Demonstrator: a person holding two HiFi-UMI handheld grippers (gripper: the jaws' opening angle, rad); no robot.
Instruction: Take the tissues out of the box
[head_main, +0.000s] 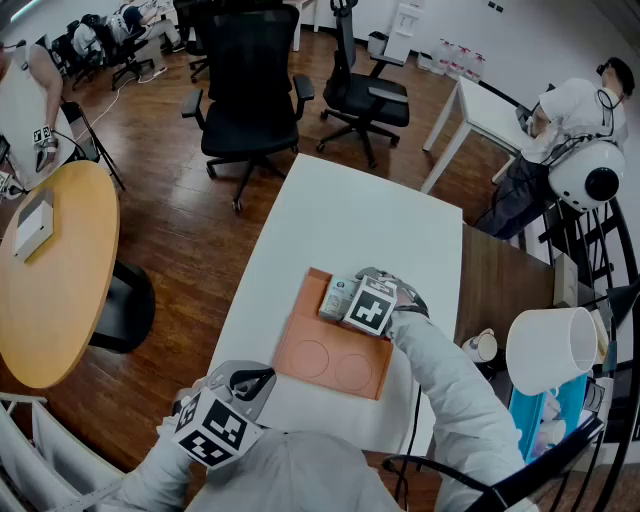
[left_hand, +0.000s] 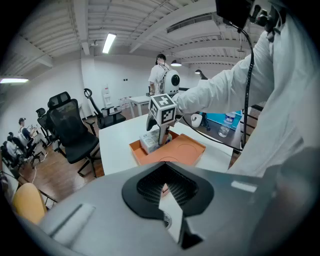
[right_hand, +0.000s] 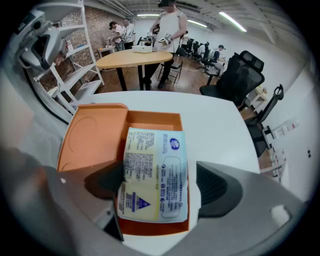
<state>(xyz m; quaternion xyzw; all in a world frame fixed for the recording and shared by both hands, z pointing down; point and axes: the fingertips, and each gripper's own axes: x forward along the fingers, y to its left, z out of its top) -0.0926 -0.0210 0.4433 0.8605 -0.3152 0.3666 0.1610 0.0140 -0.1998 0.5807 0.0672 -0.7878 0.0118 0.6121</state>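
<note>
- Status: extraction is not complete. The tissues, a single wrapped pack, are over the open compartment of the box.
- Box: it sits on the white worktop at the centre of the head view. The lid is folded flat toward the lower edge of the frame, so access is already clear.
- Right gripper: it is lowered over the pack with one jaw on each long side. The jaw on the left of its view touches the wrapper. A narrow gap shows at the other jaw, so the grip is judged not yet clamped.
- Left gripper: its jaws are together and hold nothing. It is at the lower left of the head view, well apart from the box.
- Done: lid open, right gripper aligned on the pack.
- Left: close the jaws on the pack, lift it clear of the box walls, and set it on the worktop.
</note>
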